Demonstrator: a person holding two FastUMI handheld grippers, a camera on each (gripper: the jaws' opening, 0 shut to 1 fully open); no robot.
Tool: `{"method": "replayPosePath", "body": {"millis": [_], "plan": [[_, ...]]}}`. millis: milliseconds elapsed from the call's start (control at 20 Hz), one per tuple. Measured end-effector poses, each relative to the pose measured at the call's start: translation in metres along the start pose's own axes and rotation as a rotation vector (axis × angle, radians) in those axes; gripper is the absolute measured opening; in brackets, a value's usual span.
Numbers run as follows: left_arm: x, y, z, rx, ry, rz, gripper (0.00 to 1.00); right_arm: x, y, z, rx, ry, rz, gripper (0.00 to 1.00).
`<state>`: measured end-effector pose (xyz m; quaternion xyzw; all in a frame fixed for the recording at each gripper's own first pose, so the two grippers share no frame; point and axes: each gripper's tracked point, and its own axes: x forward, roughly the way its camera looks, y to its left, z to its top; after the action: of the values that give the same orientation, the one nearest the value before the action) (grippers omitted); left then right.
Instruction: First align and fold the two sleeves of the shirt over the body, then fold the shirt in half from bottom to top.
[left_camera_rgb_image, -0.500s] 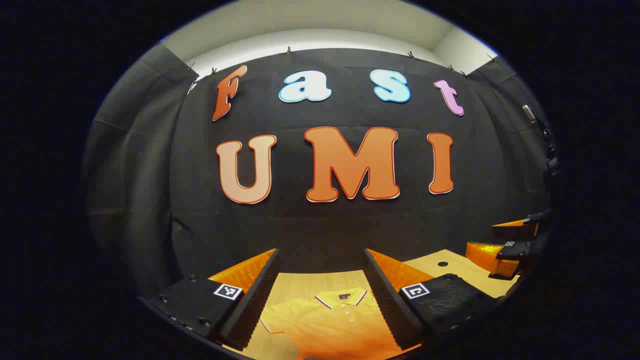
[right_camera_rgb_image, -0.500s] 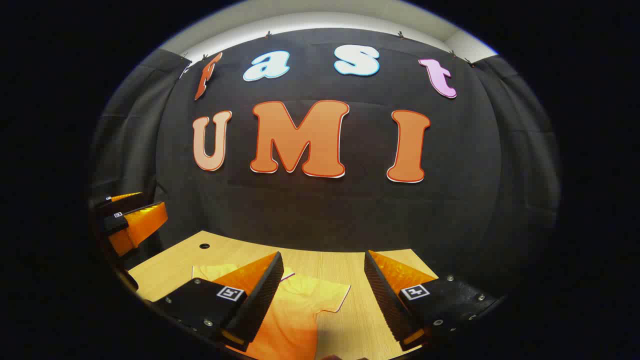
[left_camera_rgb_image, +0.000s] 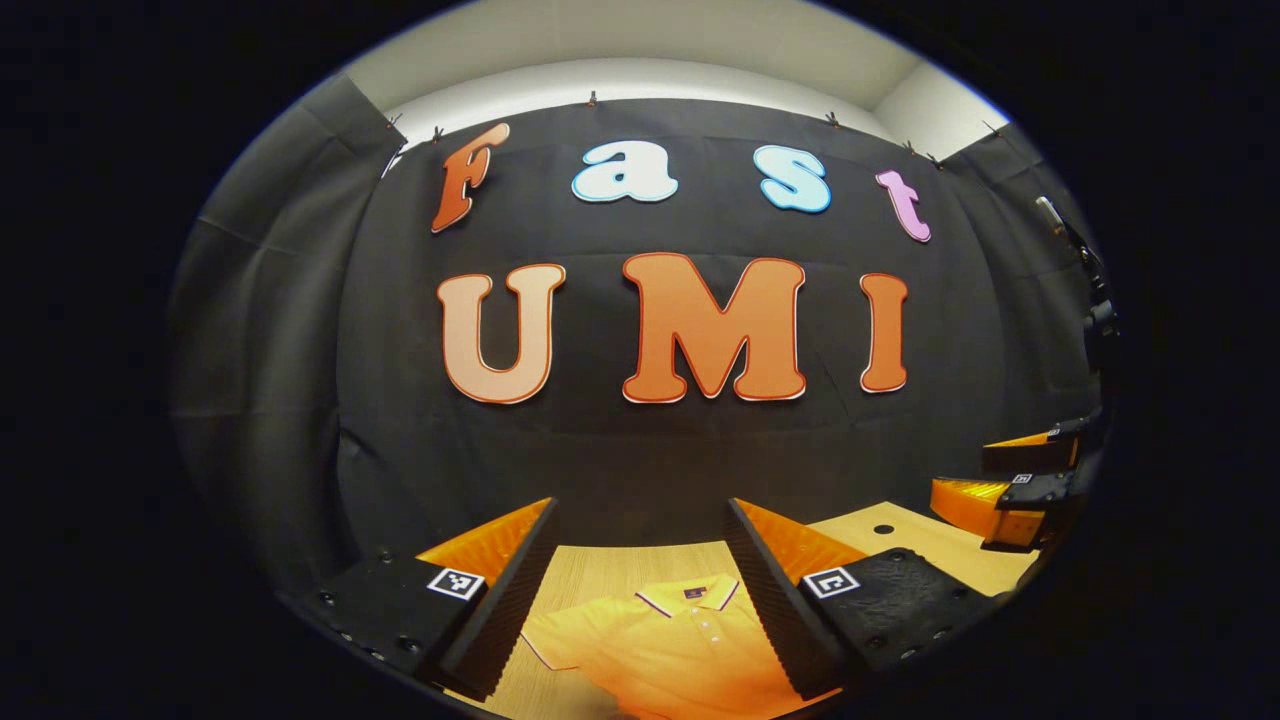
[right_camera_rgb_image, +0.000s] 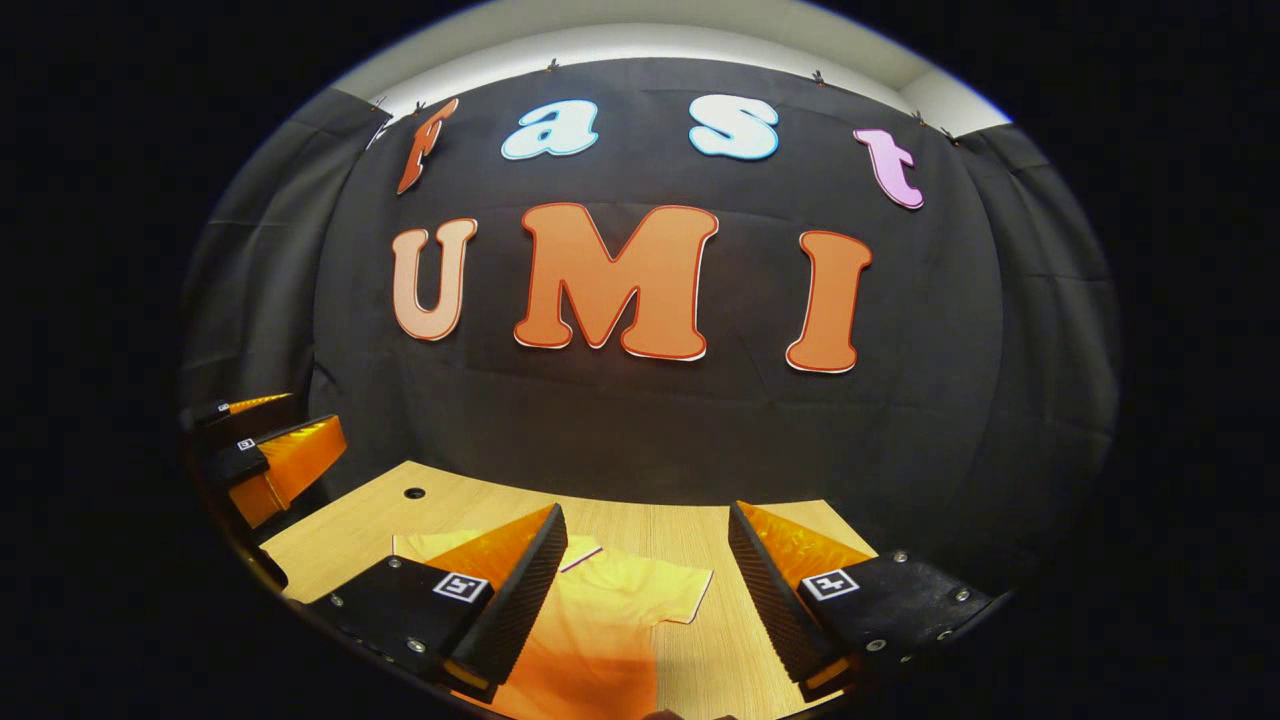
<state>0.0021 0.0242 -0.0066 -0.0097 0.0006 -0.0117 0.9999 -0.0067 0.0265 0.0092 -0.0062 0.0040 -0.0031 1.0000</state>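
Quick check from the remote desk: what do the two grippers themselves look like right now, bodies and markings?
Left gripper and right gripper match: black bodies with visible screws, two wedge-shaped fingers with ribbed inner faces, and a small square black-and-white tag at each finger's base.

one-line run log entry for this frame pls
stage: pre-grasp | shirt: flat on table, sleeves unfolded | left hand-held gripper: open, above collar | right hand-held gripper: open, above a sleeve | contact: none

Shirt (left_camera_rgb_image: 680, 650) flat on table (right_camera_rgb_image: 640, 525), collar toward wall (left_camera_rgb_image: 640, 450), below both grippers, sleeves out sideways.
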Motion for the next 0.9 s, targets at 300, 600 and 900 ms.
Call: {"method": "replayPosePath", "body": {"millis": [300,600,900], "plan": [[-0.003,0.003,0.002,0.008,-0.007,0.013,0.99,0.012,0.001,-0.006,-0.001,0.023,0.017,0.98],[-0.008,0.004,-0.001,0.044,0.011,0.037,0.99,0.049,-0.018,-0.035,-0.017,0.116,0.015,0.98],[-0.018,0.016,0.002,0.083,0.015,0.116,0.99,0.098,-0.039,-0.083,-0.038,0.296,0.019,0.98]]}}
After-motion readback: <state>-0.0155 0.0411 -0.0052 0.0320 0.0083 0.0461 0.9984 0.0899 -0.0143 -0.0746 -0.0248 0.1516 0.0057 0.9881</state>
